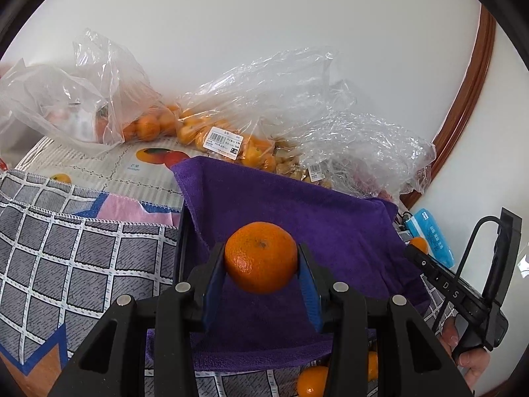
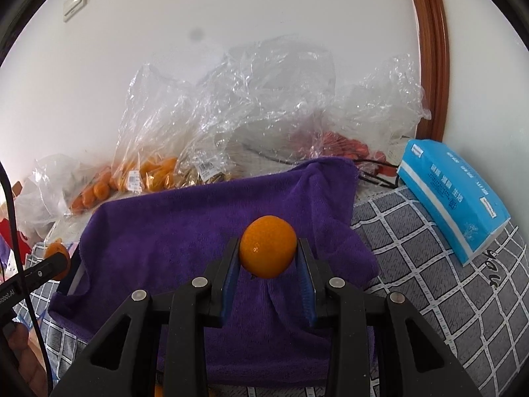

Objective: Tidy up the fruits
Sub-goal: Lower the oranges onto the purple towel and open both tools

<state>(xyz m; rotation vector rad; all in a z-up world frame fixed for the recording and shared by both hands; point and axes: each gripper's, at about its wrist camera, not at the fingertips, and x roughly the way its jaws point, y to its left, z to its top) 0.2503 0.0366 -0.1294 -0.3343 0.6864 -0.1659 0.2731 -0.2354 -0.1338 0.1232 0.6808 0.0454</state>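
Far left in the left wrist view there's a crumpled clear plastic bag (image 1: 62,106) with something pale inside, hard to make out. Just right of it sits a clear bag of small orange mandarins with a barcode price sticker (image 1: 211,132), lying on a printed fruit-picture mat (image 1: 99,165) against the white wall. Below that is a grey checked cloth with white grid lines (image 1: 66,258).

Middle of the view: the left gripper (image 1: 261,261), black with blue pads, is pinching a round orange mandarin with a dimpled skin (image 1: 261,256), one pad on each side, holding it up over a purple fluffy towel (image 1: 281,205) draped across some dark box-like thing. Two more loose mandarins (image 1: 310,382) peek out under the towel's near edge.

Further right, the right gripper (image 2: 268,254) is doing the same thing, clamped on a smoother round orange mandarin (image 2: 267,246) above the same towel. Behind it is a clear bag with red fruit inside (image 2: 344,142), blurry through the plastic. Far right, a light blue soft pack of tissues (image 2: 453,195) lies on the checked cloth, next to a brown wooden door frame (image 2: 433,49).
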